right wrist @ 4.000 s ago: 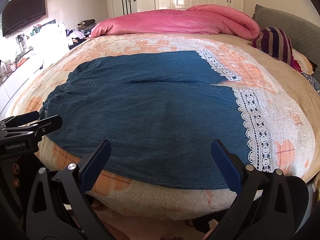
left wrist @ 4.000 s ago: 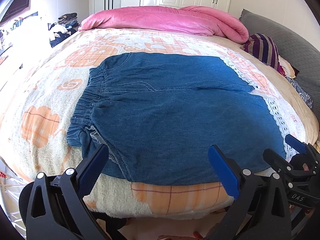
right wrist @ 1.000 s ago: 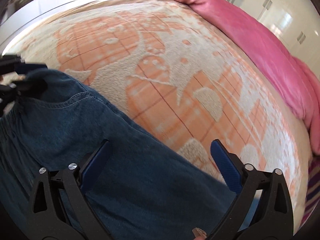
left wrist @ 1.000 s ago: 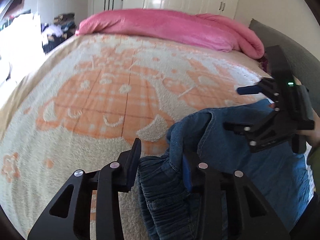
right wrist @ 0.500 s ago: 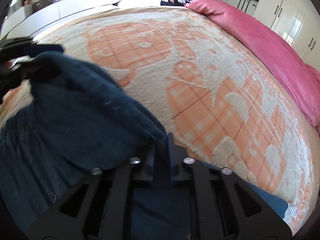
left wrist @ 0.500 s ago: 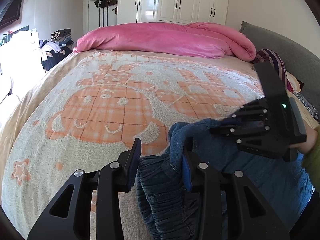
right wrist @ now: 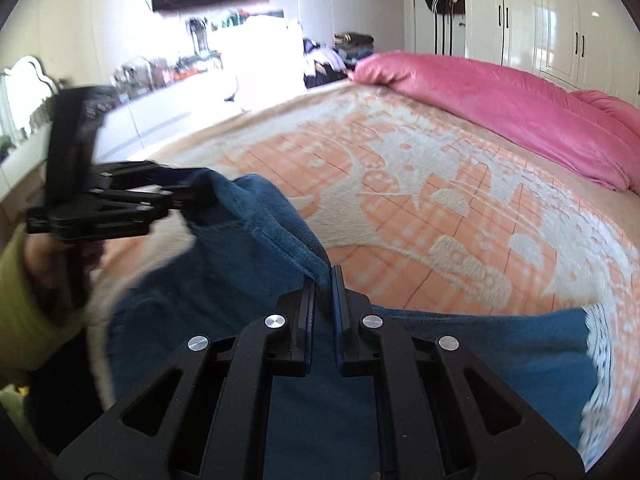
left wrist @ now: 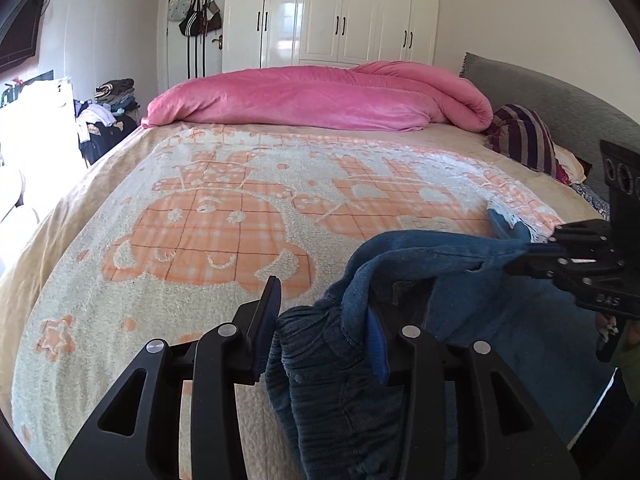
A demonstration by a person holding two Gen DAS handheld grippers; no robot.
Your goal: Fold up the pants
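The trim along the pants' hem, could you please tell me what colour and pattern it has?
White openwork lace trim, edging the blue denim pants; clearest in the right wrist view.

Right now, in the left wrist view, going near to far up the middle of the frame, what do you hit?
left hand-held gripper clamped on the bunched denim pants → orange-and-cream patterned blanket → rolled pink duvet → white wardrobe.
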